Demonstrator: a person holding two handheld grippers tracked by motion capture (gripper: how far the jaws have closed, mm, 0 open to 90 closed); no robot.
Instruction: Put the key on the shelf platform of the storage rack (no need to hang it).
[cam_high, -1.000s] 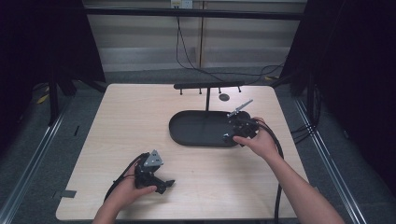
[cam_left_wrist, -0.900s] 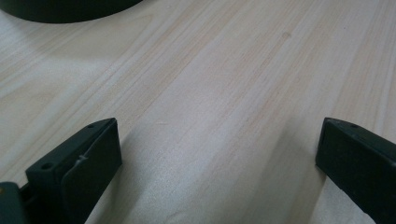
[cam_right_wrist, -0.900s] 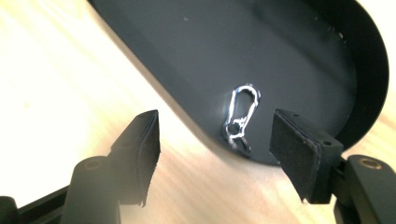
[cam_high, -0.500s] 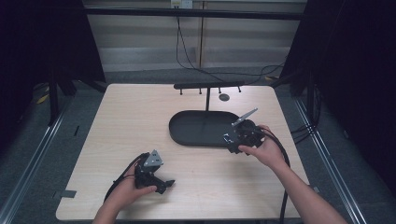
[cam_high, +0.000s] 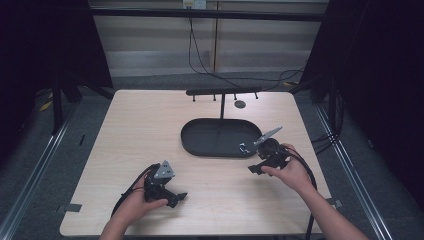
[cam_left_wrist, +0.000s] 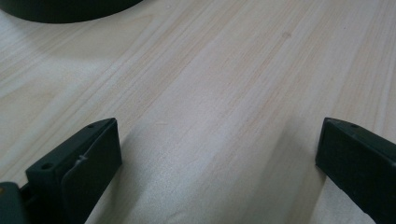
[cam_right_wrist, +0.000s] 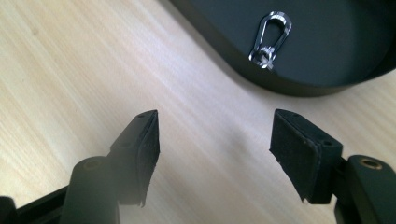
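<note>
A small silver clasp (cam_right_wrist: 271, 39) lies on the black oval tray (cam_right_wrist: 327, 56), near its right end (cam_high: 243, 147). My right gripper (cam_right_wrist: 215, 126) hovers over bare wood just in front of that tray (cam_high: 200, 137); its jaws are open with nothing between them. In the high view the right gripper (cam_high: 255, 164) sits by the tray's near right rim, held in a hand. My left gripper (cam_left_wrist: 219, 135) stands wide open over the tabletop, holding nothing, and rests at the front left (cam_high: 176, 200).
A thin post rises from the tray to a black bar with several small hooks (cam_high: 223, 92). A small dark disc (cam_high: 240, 104) lies behind the tray. The wooden table (cam_high: 135, 130) stands between metal rails, with cables trailing off its far and right sides.
My right gripper has drawn back from over the tray's right end toward the near edge of the table. The left gripper has stayed put.
</note>
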